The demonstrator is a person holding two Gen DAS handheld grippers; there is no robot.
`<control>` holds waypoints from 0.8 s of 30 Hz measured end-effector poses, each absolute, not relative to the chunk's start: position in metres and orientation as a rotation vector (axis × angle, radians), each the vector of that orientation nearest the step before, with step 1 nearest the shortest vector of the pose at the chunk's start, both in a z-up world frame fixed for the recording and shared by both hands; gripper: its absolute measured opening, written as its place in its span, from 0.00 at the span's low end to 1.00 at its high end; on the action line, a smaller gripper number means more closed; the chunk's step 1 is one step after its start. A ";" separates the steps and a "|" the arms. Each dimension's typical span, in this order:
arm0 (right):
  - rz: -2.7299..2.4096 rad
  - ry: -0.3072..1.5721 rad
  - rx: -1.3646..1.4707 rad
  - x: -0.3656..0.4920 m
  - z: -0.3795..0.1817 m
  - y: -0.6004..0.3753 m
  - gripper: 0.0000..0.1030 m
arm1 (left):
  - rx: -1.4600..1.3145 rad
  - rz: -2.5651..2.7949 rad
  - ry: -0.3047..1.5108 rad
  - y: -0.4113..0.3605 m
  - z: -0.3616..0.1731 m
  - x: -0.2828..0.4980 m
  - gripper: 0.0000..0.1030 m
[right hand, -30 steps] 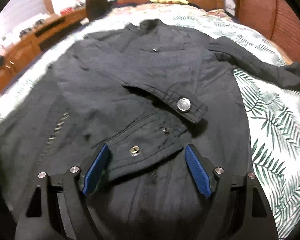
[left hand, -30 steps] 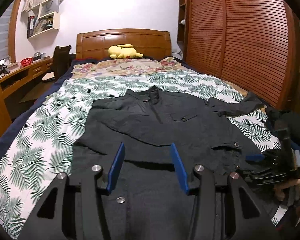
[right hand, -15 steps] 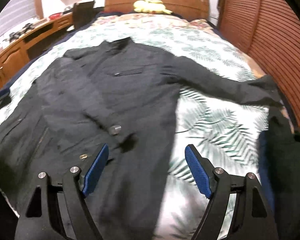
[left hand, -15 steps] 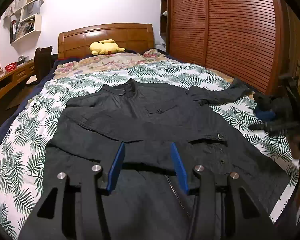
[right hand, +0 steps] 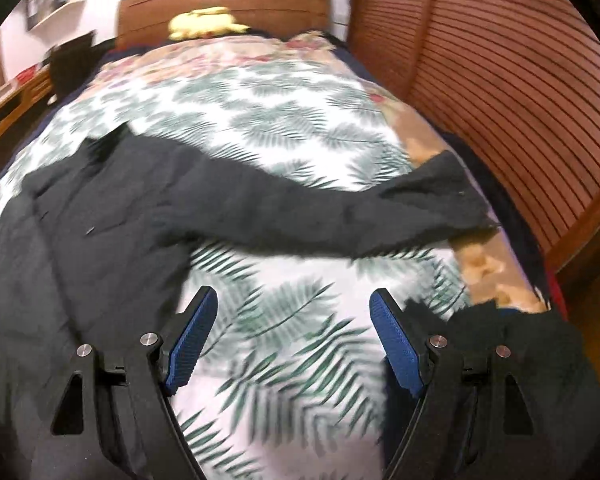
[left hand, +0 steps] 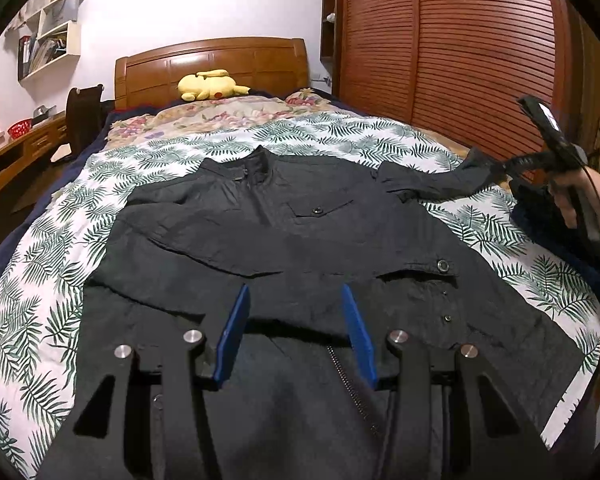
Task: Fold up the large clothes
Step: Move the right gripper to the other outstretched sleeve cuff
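A large black jacket (left hand: 284,240) lies flat, front up, on the leaf-print bed (left hand: 40,280). One sleeve is folded across its chest; the other sleeve (right hand: 340,216) stretches out to the right toward the bed's edge. My left gripper (left hand: 294,312) is open and empty above the jacket's lower front. My right gripper (right hand: 294,308) is open and empty over bare bedspread just short of the outstretched sleeve. It shows in the left wrist view (left hand: 500,170) at the sleeve's cuff end.
A wooden headboard (left hand: 212,64) and yellow plush toy (left hand: 208,84) are at the far end. A slatted wooden wardrobe (left hand: 460,48) runs along the right side. A desk (left hand: 16,148) and chair stand at left. A dark cloth pile (right hand: 500,360) lies at the bed's right edge.
My right gripper has swung right, off the jacket body to the outstretched sleeve. My left gripper has stayed open above the lower front, its view shifting slightly.
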State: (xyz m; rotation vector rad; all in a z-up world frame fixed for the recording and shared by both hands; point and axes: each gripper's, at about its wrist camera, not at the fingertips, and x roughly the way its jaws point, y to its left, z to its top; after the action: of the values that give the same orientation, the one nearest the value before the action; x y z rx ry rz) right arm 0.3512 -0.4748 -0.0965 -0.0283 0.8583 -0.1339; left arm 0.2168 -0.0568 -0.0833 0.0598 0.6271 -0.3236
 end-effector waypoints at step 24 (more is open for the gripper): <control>-0.351 1.052 0.096 0.473 -0.180 -0.518 0.78 | 0.069 -0.364 0.668 -0.065 -0.089 0.228 0.45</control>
State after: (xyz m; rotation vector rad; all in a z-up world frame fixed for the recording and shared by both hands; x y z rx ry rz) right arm 0.4731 -0.5182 -0.1800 0.0959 1.0520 -0.3507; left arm 0.2282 -0.0648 -0.0886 0.0693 0.6680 -0.3640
